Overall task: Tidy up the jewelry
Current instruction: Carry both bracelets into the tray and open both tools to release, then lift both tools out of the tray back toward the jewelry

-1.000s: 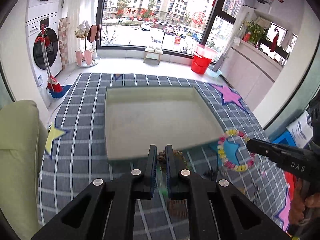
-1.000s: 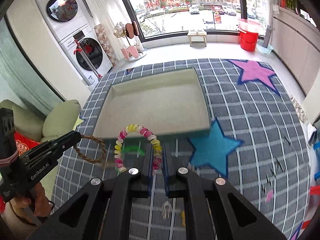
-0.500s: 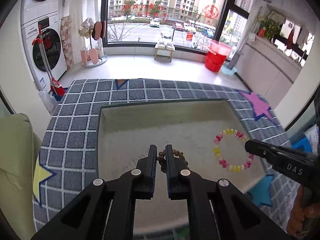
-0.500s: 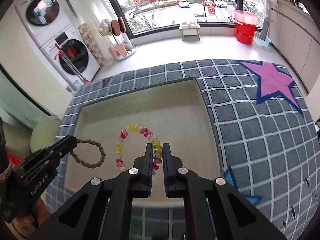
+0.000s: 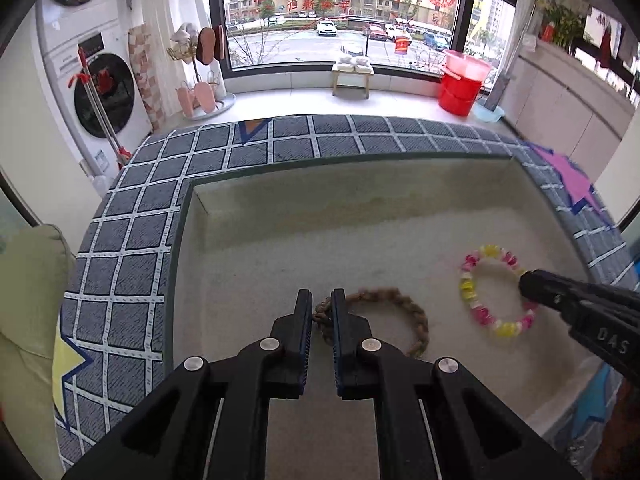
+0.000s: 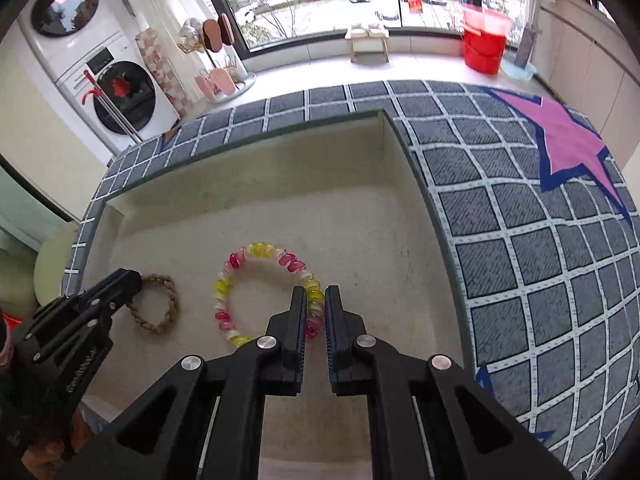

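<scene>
A shallow cream tray (image 5: 320,168) (image 6: 404,148) lies on a grey checked cloth. My left gripper (image 5: 321,308) is shut on a brown braided bracelet (image 5: 408,308), whose loop rests on the tray floor; the bracelet also shows in the right wrist view (image 6: 160,304). My right gripper (image 6: 316,306) is shut on a pink and yellow beaded bracelet (image 6: 260,252), low over the tray floor to the right of the brown one. The beaded bracelet (image 5: 476,304) and the right gripper's tip show in the left wrist view.
The checked cloth (image 6: 520,208) with star shapes surrounds the tray. A green cushion (image 5: 28,292) lies at the left. Washing machines (image 5: 100,96), a slipper rack (image 5: 200,76), a stool (image 5: 352,76) and red buckets (image 5: 460,84) stand beyond on the floor.
Both grippers have moved forward and down from outside the tray's near edge to over its floor, carrying their bracelets. The bracelets now lie low against the tray floor.
</scene>
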Demonstrator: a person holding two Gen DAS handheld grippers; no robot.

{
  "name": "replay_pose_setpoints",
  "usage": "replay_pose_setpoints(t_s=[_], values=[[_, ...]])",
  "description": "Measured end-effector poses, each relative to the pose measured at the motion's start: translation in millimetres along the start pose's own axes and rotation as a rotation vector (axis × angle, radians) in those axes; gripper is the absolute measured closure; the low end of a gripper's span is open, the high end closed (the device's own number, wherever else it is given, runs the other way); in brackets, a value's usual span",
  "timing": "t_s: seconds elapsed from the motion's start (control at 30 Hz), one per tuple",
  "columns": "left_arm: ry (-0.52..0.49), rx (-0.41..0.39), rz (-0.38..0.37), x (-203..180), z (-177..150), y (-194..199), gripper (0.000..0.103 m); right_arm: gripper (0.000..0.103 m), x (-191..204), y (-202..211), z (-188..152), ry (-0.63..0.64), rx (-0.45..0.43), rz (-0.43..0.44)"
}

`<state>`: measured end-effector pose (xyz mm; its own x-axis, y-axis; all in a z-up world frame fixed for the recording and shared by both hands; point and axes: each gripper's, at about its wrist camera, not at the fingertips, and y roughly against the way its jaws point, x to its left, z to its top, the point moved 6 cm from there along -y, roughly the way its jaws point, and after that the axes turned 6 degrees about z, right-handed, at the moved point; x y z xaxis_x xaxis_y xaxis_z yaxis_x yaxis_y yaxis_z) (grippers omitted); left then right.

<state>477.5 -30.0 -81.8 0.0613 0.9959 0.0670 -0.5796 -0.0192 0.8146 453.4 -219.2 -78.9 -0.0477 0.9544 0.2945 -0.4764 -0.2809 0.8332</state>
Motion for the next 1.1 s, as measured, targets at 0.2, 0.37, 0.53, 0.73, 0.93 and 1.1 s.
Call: replay_pose_setpoints(t_s=[0.2,0.37,0.53,0.73,0.93,1.1], values=[[-0.043,0.002,0.040,-5,-2,4,0.080,0.077,5,3,-3,0.031,0.011,-0.010],[-0.020,-0.006,0.025,-2,-1,9,0.080,0.047,7,18,0,0.005,-0.033,0.020],[-0.004,-0.049,0.029,2,4,25,0.080,0.042,6,33,4,-0.039,-0.056,0.051],[0.007,-0.099,0.066,5,7,36,0.000,0.030,4,46,4,-0.071,-0.071,0.065],[0.014,-0.116,0.086,7,3,36,0.000,0.021,-1,55,-2,-0.098,-0.068,0.072],[0.024,-0.081,0.067,16,-10,46,0.000,0.016,-2,69,-8,-0.126,-0.067,0.114]])
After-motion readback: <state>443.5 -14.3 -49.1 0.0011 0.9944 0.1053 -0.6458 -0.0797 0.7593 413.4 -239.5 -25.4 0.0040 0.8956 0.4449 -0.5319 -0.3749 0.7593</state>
